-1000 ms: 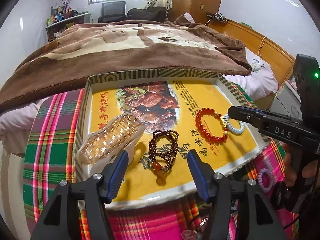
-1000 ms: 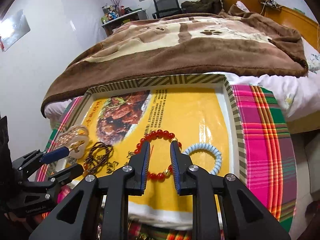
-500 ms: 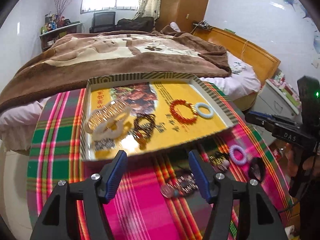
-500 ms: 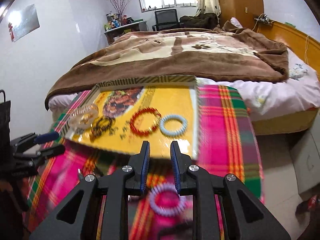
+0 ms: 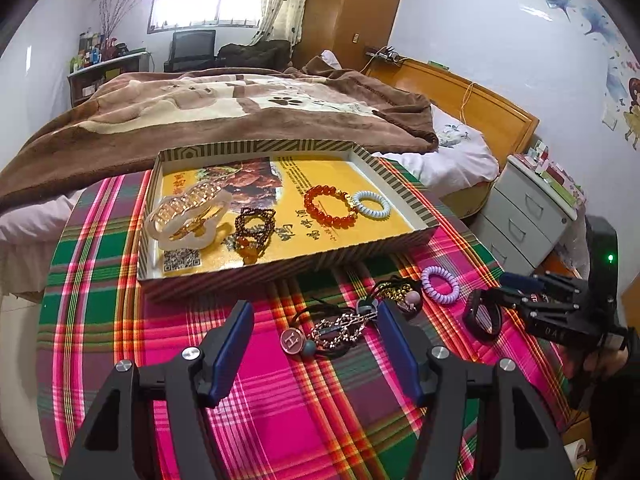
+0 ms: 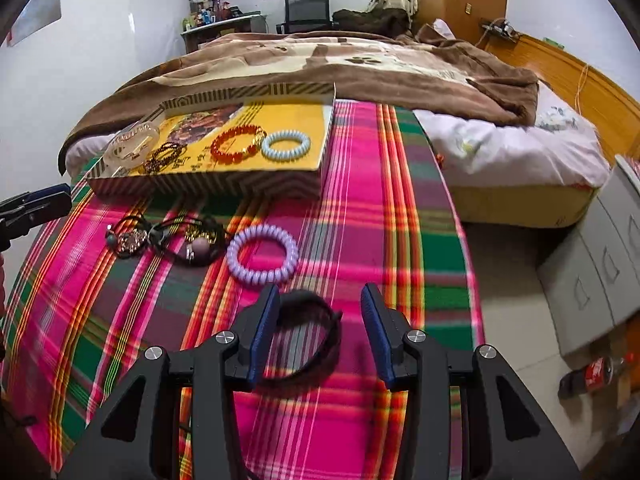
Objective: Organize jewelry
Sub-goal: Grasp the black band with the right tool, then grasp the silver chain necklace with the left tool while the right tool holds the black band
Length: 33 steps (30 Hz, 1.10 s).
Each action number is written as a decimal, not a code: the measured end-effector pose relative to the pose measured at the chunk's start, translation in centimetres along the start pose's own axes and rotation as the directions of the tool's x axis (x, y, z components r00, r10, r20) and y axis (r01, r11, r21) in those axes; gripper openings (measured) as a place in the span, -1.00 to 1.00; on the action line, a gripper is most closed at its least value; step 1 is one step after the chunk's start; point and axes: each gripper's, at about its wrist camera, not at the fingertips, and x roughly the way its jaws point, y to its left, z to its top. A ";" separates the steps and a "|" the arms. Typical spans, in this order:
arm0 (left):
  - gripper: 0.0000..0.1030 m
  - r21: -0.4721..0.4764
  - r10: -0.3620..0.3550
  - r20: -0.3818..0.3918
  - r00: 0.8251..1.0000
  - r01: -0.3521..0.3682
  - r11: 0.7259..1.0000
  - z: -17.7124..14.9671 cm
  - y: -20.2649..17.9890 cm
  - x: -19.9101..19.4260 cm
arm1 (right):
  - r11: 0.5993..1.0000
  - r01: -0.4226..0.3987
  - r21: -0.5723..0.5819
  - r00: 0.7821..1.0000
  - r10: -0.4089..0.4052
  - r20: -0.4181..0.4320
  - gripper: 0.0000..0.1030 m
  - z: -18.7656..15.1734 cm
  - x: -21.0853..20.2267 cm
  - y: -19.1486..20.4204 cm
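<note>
Where the brown blanket point(image 5: 208, 120) ends, the plaid tablecloth point(image 5: 260, 380) begins, and its right edge drops off to bare floor beside a grey drawer cabinet point(image 5: 524, 216). The striped tray point(image 5: 288, 268) sits at the far side of the cloth against the bed, leaving a wide strip of open plaid in front of it and a clear lane along its right wall. Inside the tray, from its left wall to its right, lie a clear peanut-shaped case point(image 5: 188, 212), a dark beaded bracelet point(image 5: 254, 226), a red bead bracelet point(image 5: 328, 206) and a pale blue coil tie point(image 5: 373, 204), the last two touching. The tray's yellow liner carries Chinese print too small to read and a QR code point(image 5: 182, 258) near its front left corner.

In front of the tray, a tangle of black cords and chain point(image 5: 340, 326) lies on the cloth, its strands hard to separate; a round charm point(image 5: 291, 342) in it shows the letter H. Just right of the tangle rests a lilac coil tie point(image 6: 262, 256), and nearer than that a black band point(image 6: 308, 336).

The left gripper point(image 5: 314, 344) hangs wide open over the tangle, gripping nothing. The right gripper point(image 6: 320, 330) is spread open around the black band, its left finger point(image 6: 262, 328) overlapping the band's rim; contact cannot be judged. Its lettering in the left view is blurred.
</note>
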 end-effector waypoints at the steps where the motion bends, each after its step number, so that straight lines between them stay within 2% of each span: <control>1: 0.24 -0.005 0.002 -0.002 1.000 -0.002 1.000 -0.1 0.1 0.0 | 1.000 0.008 0.002 1.000 -0.008 -0.003 -0.16 -0.2 0.1 0.0; 7: 0.24 -0.027 0.011 -0.007 1.000 -0.011 1.000 -0.6 0.7 0.0 | 0.999 0.041 -0.002 0.999 -0.041 -0.032 -0.16 -1.0 0.8 -0.1; 19: 0.24 -0.024 0.016 -0.014 1.000 -0.016 1.000 -0.7 0.7 0.3 | 1.000 0.031 0.000 0.998 -0.031 -0.056 -0.18 -1.8 1.9 -0.1; 21: 0.24 -0.018 0.017 -0.017 1.000 -0.018 1.000 -0.7 0.4 0.3 | 1.000 0.026 0.006 0.999 -0.025 -0.045 -0.35 -1.9 1.8 -0.2; 24: 0.24 -0.006 0.016 -0.024 1.000 -0.016 1.000 -0.7 0.1 0.6 | 1.000 0.024 0.019 0.999 -0.023 -0.038 -0.70 -1.9 1.8 -0.3; 29: 0.24 0.033 0.010 -0.045 0.999 -0.009 0.999 -0.6 -1.1 1.8 | 0.999 0.024 0.035 0.999 -0.023 -0.022 -0.79 -2.0 1.5 -0.5; 33: 0.24 0.114 -0.002 -0.057 0.998 0.008 0.993 -0.5 -3.1 3.2 | 0.997 0.015 0.072 1.000 -0.017 0.019 -0.79 -2.0 0.3 -1.4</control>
